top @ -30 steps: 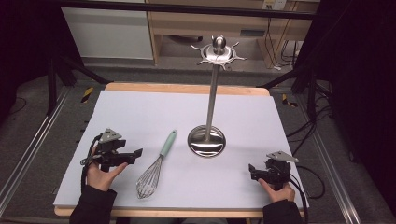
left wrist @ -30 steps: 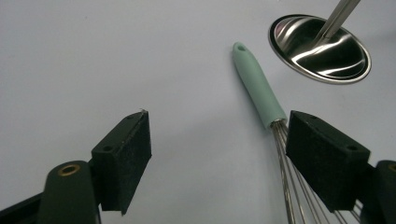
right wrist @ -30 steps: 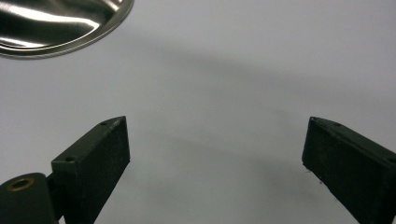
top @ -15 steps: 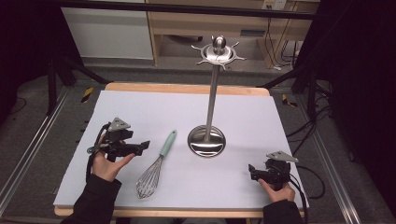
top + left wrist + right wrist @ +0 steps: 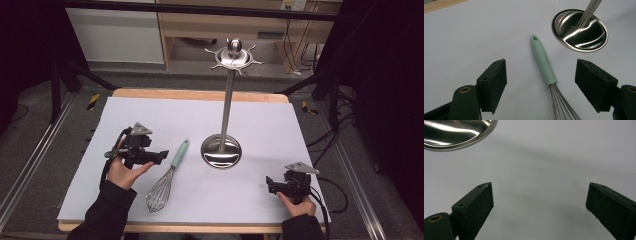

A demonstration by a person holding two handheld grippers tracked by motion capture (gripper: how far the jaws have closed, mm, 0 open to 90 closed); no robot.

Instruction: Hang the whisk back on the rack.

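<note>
A whisk (image 5: pixel 172 167) with a mint-green handle lies on the white table cover (image 5: pixel 150 115), its wire head toward the person. My left gripper (image 5: pixel 161 157) hovers just left of the handle, held in a hand, and points right. In the left gripper view the whisk handle (image 5: pixel 549 75) lies below and between the jaws of my left gripper (image 5: pixel 540 60). Those jaws are open wide, have just been closing a little, and their pads are clear of the handle. My right gripper (image 5: pixel 269 182) rests open near the front right corner, and in its own view nothing is between the jaws of my right gripper (image 5: pixel 540 184).
A tall steel utensil stand (image 5: pixel 227 100) with a round dish base (image 5: pixel 580 31) and a hooked crown (image 5: pixel 234 55) stands mid-table, right of the whisk. Its base edge (image 5: pixel 456 132) shows ahead of the right gripper. Dark frame bars and cables flank the table.
My left gripper has moved right and a little up, from the table's left side to beside the whisk handle. The right gripper, whisk and stand have stayed put.
</note>
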